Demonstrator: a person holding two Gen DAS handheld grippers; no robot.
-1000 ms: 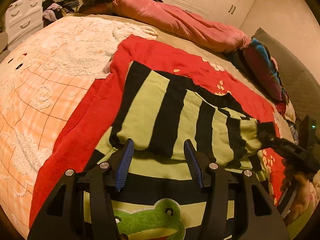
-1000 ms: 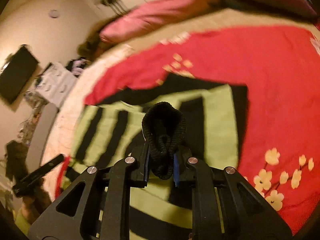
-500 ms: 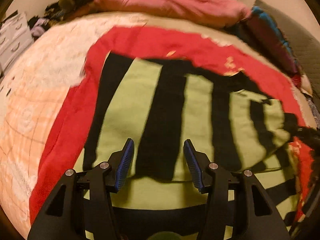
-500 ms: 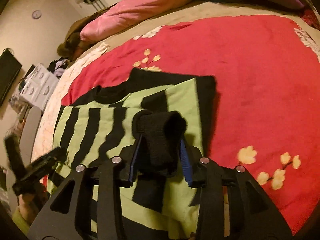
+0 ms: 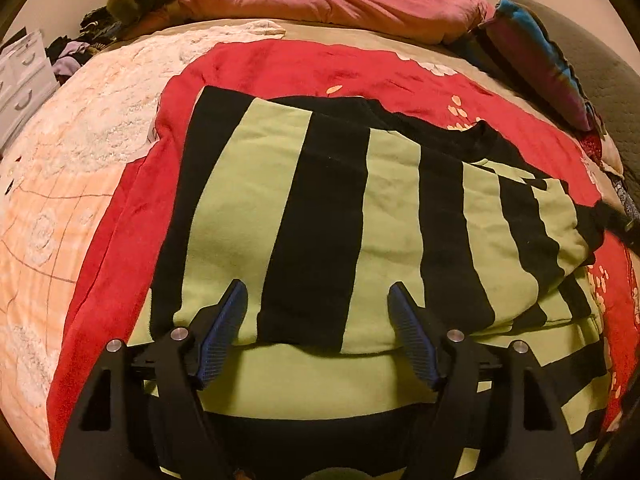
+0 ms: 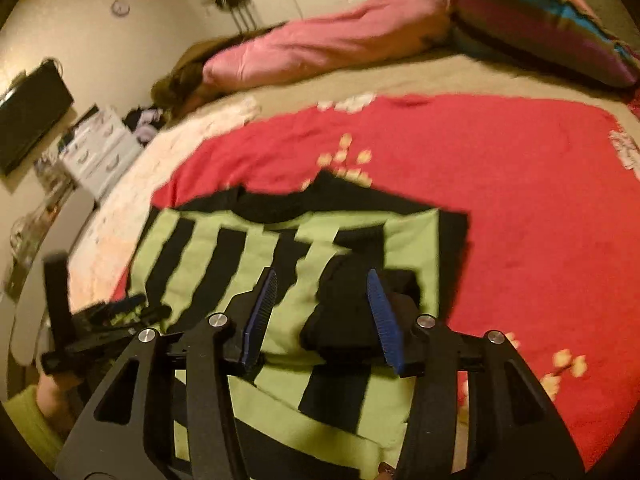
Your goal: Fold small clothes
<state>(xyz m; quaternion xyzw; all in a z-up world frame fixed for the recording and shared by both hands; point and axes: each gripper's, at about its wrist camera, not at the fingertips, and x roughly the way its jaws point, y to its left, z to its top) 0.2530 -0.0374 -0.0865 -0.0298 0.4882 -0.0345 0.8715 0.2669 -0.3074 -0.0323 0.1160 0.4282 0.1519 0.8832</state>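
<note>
The green-and-black striped sweater (image 5: 320, 216) lies folded on the red blanket (image 5: 120, 216), which spreads over the bed. Left tool (image 5: 316, 336) hangs released above its near fold; right tool (image 6: 320, 312) gapes wide, the black cuff (image 6: 348, 312) lying loose between its fingers. Bare blanket stretches right of the sweater's edge.

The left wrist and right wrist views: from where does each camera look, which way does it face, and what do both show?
Left wrist view: sits on the left gripper, looking along its open fingers over the striped sweater toward the pink duvet.
Right wrist view: sits on the right gripper, open above the black cuff, facing the same headboard side; the person's left hand shows at lower left.
Shared: the sweater, the red blanket, the duvet and the striped pillow.
</note>
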